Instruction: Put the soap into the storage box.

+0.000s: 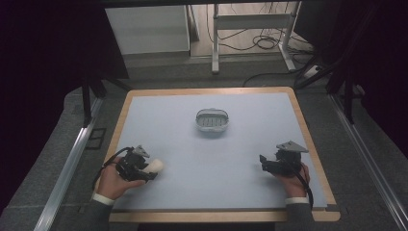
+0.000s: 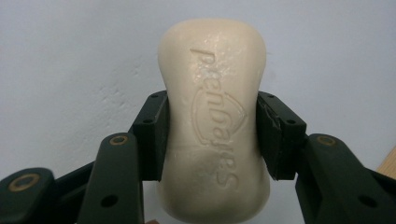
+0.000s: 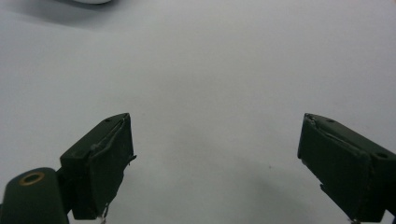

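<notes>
A cream bar of soap (image 2: 212, 116) with raised lettering sits between my left gripper's (image 2: 211, 133) pads, which press on both of its long sides. From above, that soap (image 1: 156, 166) pokes out to the right of the left gripper (image 1: 144, 169), low over the mat near the front left corner. A grey oval soap dish (image 1: 211, 121) with a slotted bottom rests in the middle of the mat, far from both hands. My right gripper (image 1: 263, 162) stays at the front right, its jaws wide apart in the right gripper view (image 3: 215, 163) with only mat between them.
The pale blue mat (image 1: 211, 159) lies on a table with a wooden rim (image 1: 120, 118). Beyond the table stand a white metal frame (image 1: 250, 29) and loose cables (image 1: 267, 43) on the floor. A white edge (image 3: 91, 1) of the dish shows at the top left of the right gripper view.
</notes>
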### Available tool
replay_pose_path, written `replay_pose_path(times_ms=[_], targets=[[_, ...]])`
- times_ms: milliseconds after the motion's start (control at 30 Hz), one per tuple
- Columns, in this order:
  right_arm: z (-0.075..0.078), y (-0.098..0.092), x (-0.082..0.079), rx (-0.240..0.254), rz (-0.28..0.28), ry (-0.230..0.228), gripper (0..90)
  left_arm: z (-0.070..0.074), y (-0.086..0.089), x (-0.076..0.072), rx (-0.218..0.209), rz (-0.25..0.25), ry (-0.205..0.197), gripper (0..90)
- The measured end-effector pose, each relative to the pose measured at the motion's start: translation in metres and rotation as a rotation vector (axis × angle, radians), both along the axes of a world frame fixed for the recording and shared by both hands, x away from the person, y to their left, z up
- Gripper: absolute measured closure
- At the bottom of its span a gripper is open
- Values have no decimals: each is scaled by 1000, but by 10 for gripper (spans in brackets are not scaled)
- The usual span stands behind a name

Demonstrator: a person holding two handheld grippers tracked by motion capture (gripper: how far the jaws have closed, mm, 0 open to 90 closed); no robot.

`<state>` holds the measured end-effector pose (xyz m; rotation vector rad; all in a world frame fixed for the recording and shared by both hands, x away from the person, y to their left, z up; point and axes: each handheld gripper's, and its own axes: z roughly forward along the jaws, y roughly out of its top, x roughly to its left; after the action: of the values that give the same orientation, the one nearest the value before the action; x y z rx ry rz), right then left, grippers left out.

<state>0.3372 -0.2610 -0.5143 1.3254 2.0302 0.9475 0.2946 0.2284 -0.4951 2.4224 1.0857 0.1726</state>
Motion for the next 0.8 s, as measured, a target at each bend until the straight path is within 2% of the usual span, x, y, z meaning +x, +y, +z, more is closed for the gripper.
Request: replay_pose_path(times_ms=[167,533,800], targets=[[-1,1,0,-5,1,3,101,4,0,6,-22,27,-25,494],[-1,-1,0,-4,0,-1,101,11,-6,21,-54,47,-57,494],[-1,0,0,-7,3,2,101,21,-10,33,-58,36,-72,494]])
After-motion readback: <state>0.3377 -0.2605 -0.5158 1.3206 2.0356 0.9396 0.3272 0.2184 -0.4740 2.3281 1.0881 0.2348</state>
